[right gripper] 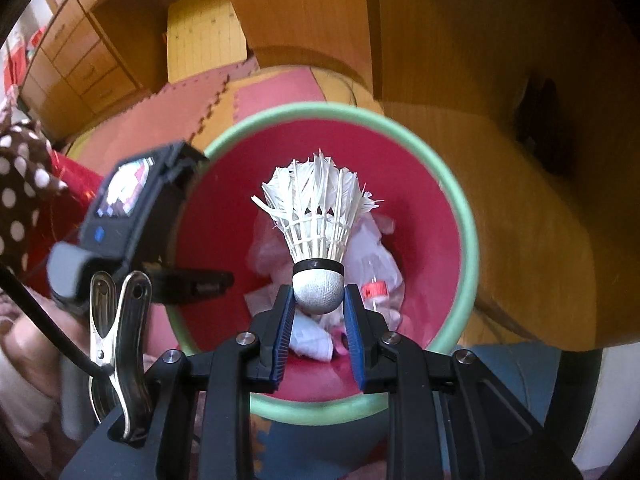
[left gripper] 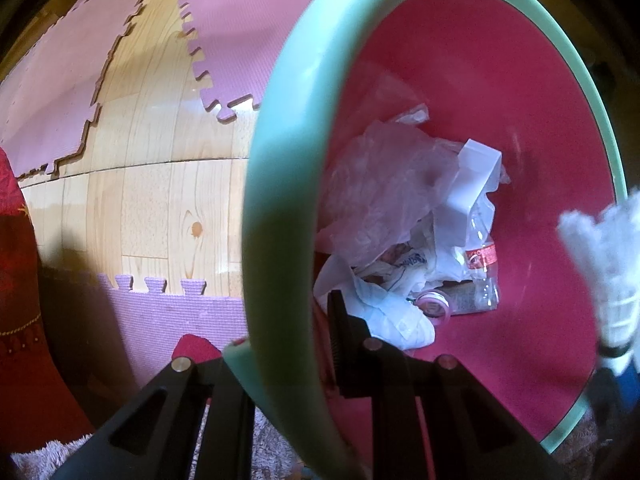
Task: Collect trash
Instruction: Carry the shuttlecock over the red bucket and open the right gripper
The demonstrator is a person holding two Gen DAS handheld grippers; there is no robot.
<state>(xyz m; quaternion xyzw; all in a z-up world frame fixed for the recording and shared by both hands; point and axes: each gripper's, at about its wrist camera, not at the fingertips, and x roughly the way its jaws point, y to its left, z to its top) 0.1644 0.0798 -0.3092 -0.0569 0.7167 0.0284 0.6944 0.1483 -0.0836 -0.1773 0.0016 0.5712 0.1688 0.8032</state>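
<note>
A bin with a mint-green rim [left gripper: 288, 120] and a pink inside stands on the floor. My left gripper [left gripper: 288, 344] is shut on the near part of that rim, one finger inside and one outside. Crumpled plastic bags [left gripper: 380, 192], a clear bottle with a red label [left gripper: 482, 268] and a tape roll [left gripper: 434, 304] lie at the bottom. My right gripper [right gripper: 318, 296] is shut on the round cork of a white feather shuttlecock [right gripper: 320, 216], feathers pointing away, right over the bin's rim [right gripper: 460, 200] and mouth. The shuttlecock [left gripper: 608, 264] also shows at the right edge of the left wrist view.
Purple foam puzzle mats [left gripper: 240, 20] lie over a wooden floor [left gripper: 160, 200]. A red cloth [left gripper: 20, 280] is at the left and a fuzzy rug [left gripper: 272, 448] under the bin. Wooden furniture [right gripper: 520, 160] curves behind the bin. The left gripper's camera housing [right gripper: 120, 200] and a metal clip [right gripper: 116, 340] sit at the left.
</note>
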